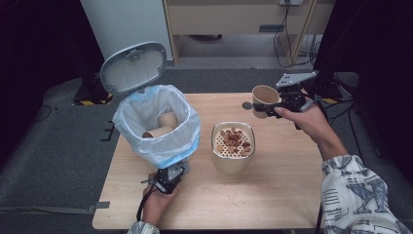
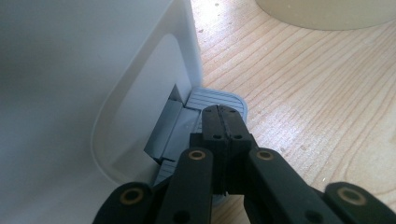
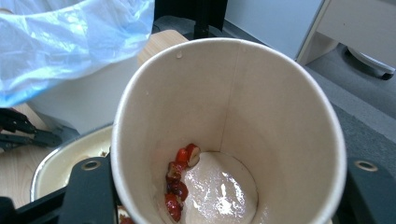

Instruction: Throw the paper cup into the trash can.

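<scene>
A tan paper cup (image 1: 264, 96) with a few red fruit scraps (image 3: 180, 182) stuck at its bottom is pinched by its wall between the jaws of the right gripper (image 1: 267, 109). It is held in the air above the far right part of the light wooden tabletop (image 1: 272, 195), tipped so that its mouth faces up and towards the person and its long axis leans away from the hand. Near the middle of the tabletop, to the left of the cup and nearer the person, stands a cream round strainer container (image 1: 233, 147) covered with brown and red scraps. Farther left, at the left edge, stands a white pedal bin lined with a pale blue plastic bag (image 1: 158, 127); its grey lid (image 1: 132, 67) is raised and other paper cups (image 1: 163, 125) lie inside. The left gripper (image 2: 223, 119) is pressed together with nothing between the jaws, and its tips rest on the bin's grey ribbed pedal (image 2: 215, 99), apparently holding the lid up. The open bin lies well to the left of the cup, past the strainer, so the coming move is judged to be a carry leftwards by the right hand.
</scene>
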`<control>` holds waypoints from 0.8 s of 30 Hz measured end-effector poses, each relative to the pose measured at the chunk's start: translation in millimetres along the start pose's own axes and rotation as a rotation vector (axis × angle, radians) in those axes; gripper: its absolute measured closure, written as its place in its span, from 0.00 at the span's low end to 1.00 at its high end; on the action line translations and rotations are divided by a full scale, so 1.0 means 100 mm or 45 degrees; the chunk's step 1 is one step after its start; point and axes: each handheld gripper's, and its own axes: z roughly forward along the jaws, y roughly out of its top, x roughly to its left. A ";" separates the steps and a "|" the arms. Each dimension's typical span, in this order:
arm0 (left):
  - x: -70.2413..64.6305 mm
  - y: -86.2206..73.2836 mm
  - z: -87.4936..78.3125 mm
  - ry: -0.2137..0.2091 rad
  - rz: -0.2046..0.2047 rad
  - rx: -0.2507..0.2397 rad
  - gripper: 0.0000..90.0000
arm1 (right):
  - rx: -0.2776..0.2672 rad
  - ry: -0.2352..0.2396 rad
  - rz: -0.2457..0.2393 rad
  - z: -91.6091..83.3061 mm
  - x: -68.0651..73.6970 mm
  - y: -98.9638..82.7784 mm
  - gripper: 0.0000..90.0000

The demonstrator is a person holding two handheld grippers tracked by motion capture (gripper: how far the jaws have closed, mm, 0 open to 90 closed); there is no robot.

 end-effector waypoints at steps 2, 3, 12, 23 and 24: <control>0.00 0.00 0.00 0.002 0.001 0.001 0.99 | 0.002 0.003 0.004 0.02 0.02 0.04 0.38; 0.00 0.00 0.00 0.002 0.001 0.001 0.99 | 0.005 0.007 0.005 0.03 0.02 0.06 0.38; 0.01 0.01 0.00 -0.010 0.025 0.003 0.99 | 0.005 0.021 0.007 0.13 0.14 0.27 0.38; 0.01 0.01 0.00 -0.009 0.026 0.005 0.99 | 0.013 0.054 0.015 0.30 0.31 0.53 0.38; 0.01 0.01 0.00 -0.009 0.027 0.006 0.99 | 0.016 0.054 0.013 0.32 0.32 0.55 0.38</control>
